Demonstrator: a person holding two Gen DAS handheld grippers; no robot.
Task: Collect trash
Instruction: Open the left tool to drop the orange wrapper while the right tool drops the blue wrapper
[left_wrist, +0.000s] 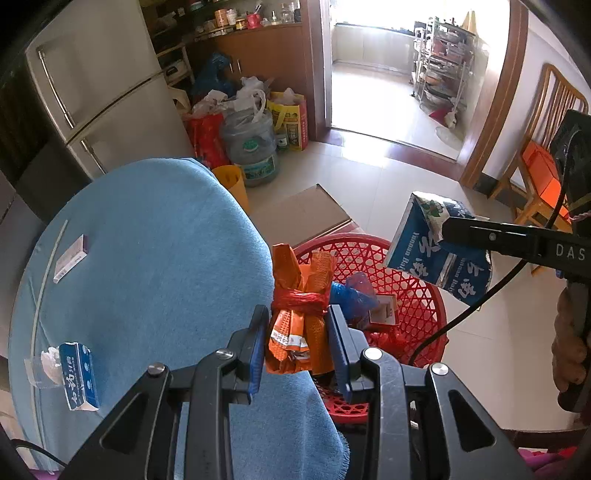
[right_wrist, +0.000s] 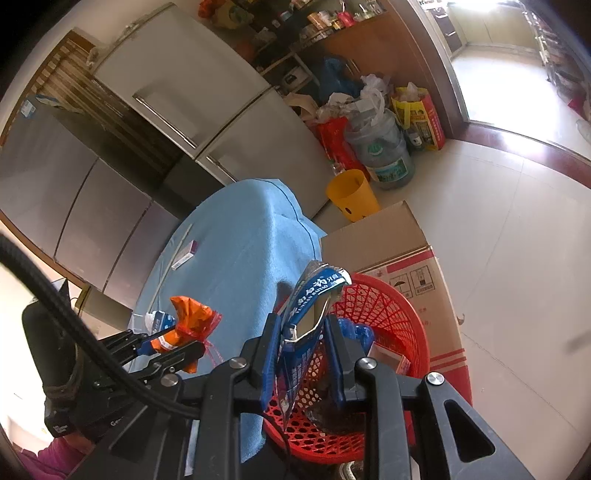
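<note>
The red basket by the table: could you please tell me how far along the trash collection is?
Done: the red basket already holds a blue bag and a small box. In hand: the left gripper grips an orange wrapper bundle, the right gripper a blue carton. Left: a small blue box and a white box on the blue tablecloth.

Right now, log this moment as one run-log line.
left gripper: shut on orange packet | right gripper: shut on blue box | red basket: below, part filled

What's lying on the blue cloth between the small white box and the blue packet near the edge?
Nothing: in the left wrist view the blue cloth is bare between the small white box and the blue packet.
</note>
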